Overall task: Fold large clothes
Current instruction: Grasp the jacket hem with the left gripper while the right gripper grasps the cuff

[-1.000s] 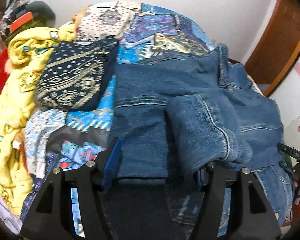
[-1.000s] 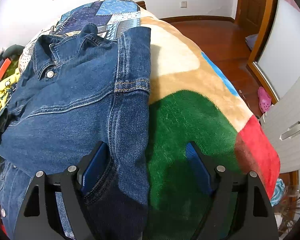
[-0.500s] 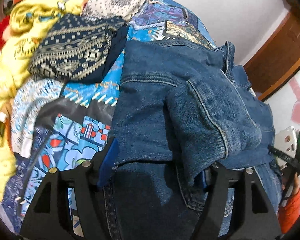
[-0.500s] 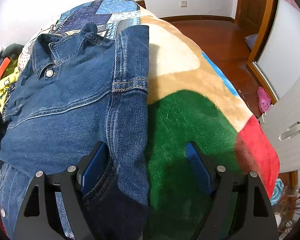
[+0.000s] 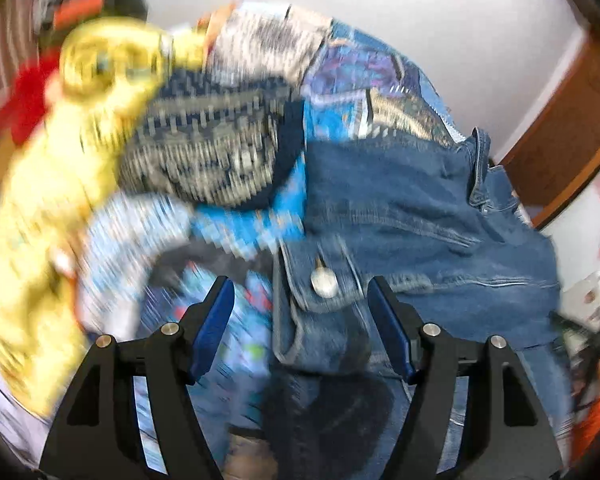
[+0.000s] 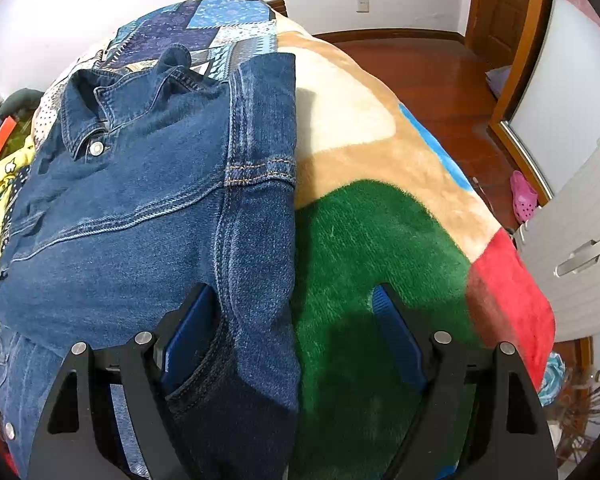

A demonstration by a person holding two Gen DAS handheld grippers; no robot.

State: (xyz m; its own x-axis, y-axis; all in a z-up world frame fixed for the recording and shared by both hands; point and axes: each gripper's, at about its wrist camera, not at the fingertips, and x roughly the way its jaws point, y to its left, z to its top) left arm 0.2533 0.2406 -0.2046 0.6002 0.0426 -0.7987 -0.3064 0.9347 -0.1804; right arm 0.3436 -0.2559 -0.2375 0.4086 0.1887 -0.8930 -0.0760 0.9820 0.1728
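my left gripper (image 5: 300,320) reads wide open, nothing pinched; a denim cuff (image 5: 320,296) with a metal snap button (image 5: 324,283) lies between the blue pads, touching neither as far as the blur lets me judge. left wrist view is heavily motion-smeared.

denim jacket (image 6: 140,208) lies front-up on the bed, collar (image 6: 112,104) toward the far edge by the wall, one sleeve folded in along its right-hand side. its right edge runs straight along the border where the plush blanket (image 6: 380,248) begins, green, tan and red patches reaching the bed's right edge.

my right gripper (image 6: 296,340) also stands wide; its left pad (image 6: 188,336) is tucked against the jacket's side fold near the hem, right pad over the green plush. no cloth clamped.

on the bed's left side, beside the jacket: a navy patterned garment (image 5: 212,156) on the patchwork quilt (image 5: 364,76), then a yellow garment (image 5: 60,168) at the left edge.
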